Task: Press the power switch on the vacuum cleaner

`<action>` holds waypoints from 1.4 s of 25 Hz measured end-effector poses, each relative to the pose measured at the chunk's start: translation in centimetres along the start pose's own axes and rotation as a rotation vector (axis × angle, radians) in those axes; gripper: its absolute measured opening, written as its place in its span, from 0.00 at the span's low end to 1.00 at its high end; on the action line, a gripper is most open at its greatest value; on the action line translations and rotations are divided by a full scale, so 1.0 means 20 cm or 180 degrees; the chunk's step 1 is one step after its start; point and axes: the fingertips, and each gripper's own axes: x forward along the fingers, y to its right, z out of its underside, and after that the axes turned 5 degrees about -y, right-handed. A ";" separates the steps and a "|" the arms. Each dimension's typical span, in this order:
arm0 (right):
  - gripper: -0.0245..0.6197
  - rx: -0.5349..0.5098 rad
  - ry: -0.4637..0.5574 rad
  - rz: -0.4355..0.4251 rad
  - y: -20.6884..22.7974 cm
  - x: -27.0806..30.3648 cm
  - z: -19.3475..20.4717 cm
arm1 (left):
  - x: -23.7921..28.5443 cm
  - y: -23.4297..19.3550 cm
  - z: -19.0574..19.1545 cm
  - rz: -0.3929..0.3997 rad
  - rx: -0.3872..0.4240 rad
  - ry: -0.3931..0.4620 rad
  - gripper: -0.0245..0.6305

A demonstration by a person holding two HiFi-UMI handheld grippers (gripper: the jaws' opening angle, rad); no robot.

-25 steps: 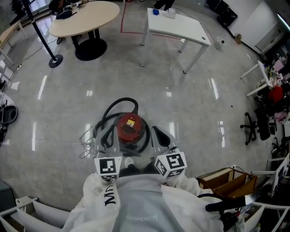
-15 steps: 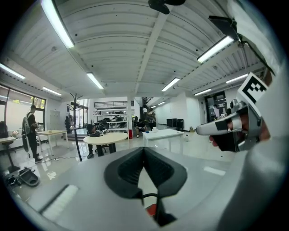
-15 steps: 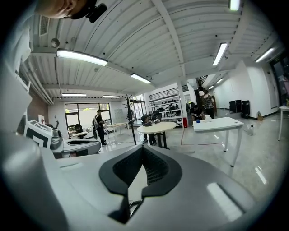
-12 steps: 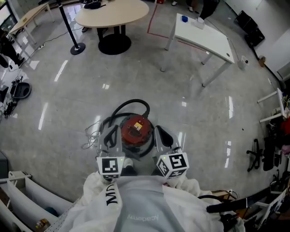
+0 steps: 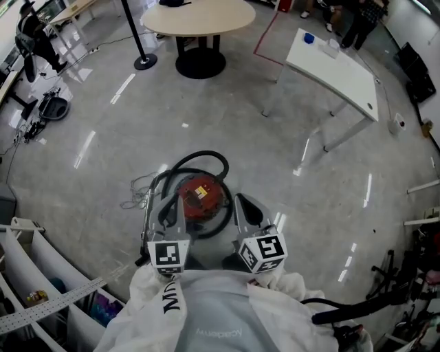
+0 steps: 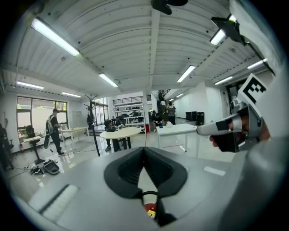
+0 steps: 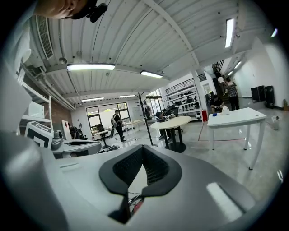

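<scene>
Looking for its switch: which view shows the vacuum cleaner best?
The head view: the whole red vacuum cleaner with its black hose shows. Both gripper views catch only a red sliver beneath their jaws.

Glossy grey floor (image 5: 227, 124) under a ribbed white ceiling with strip lights (image 6: 56, 36). A round beige table (image 5: 199, 15) stands near a white rectangular desk (image 5: 333, 62); windows (image 6: 40, 113) beyond.

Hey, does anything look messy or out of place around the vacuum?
A thin cord lies in a loose tangle on the floor left of the red vacuum cleaner, whose black hose curls around it. Nothing looks spilled or damaged.
</scene>
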 end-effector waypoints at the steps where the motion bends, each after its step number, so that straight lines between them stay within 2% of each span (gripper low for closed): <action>1: 0.04 -0.0016 -0.0027 -0.0069 0.03 -0.02 0.01 | -0.01 0.04 0.00 -0.0072 -0.0025 -0.0009 0.04; 6: 0.04 -0.0093 -0.0089 -0.0366 0.13 -0.11 0.02 | -0.06 0.18 0.02 -0.0412 -0.0125 -0.0093 0.04; 14: 0.04 -0.0105 -0.0121 -0.0685 0.18 -0.17 0.03 | -0.15 0.31 -0.02 -0.0725 -0.0159 -0.0124 0.04; 23: 0.04 -0.0075 -0.0152 -0.0761 0.16 -0.15 0.06 | -0.17 0.30 0.01 -0.0786 -0.0181 -0.0175 0.04; 29: 0.04 -0.0172 -0.0148 -0.0677 0.13 -0.09 0.01 | -0.13 0.26 0.01 -0.0688 -0.0229 -0.0111 0.04; 35: 0.04 -0.0265 -0.0084 -0.0610 0.02 -0.01 -0.07 | -0.12 0.16 -0.04 -0.0564 -0.0223 0.0020 0.04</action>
